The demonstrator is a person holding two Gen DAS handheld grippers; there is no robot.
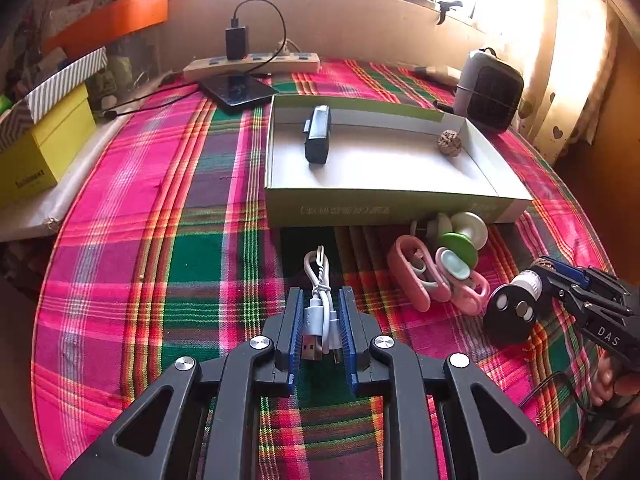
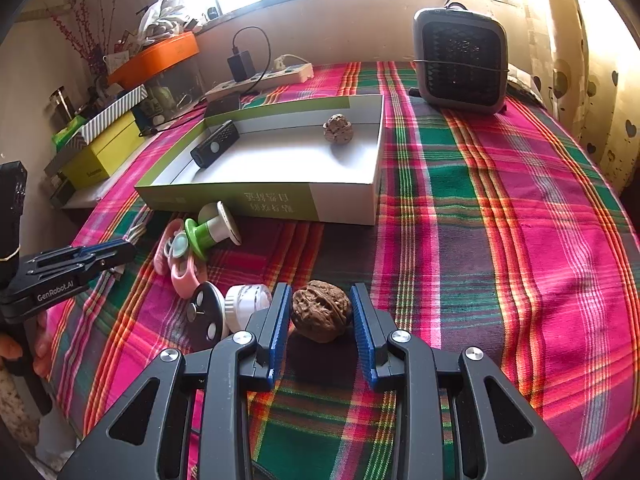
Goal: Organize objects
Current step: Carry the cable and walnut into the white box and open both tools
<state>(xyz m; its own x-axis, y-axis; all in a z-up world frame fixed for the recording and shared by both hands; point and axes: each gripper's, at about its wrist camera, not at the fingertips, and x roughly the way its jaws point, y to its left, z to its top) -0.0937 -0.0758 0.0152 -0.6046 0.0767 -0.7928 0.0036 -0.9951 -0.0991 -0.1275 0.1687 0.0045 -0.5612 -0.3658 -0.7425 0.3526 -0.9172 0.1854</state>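
Observation:
My left gripper is closed around a coiled white USB cable lying on the plaid cloth. My right gripper straddles a brown walnut on the cloth, with its left pad touching and a small gap on the right. The green-and-white shallow box holds a black device and a second walnut; the box also shows in the right wrist view. In front of it lie pink clips, a green-and-white spool and a black disc with a white cap.
A small grey heater stands at the back right. A power strip with a charger and a dark phone lie at the back. Yellow, striped and orange boxes are stacked at the left.

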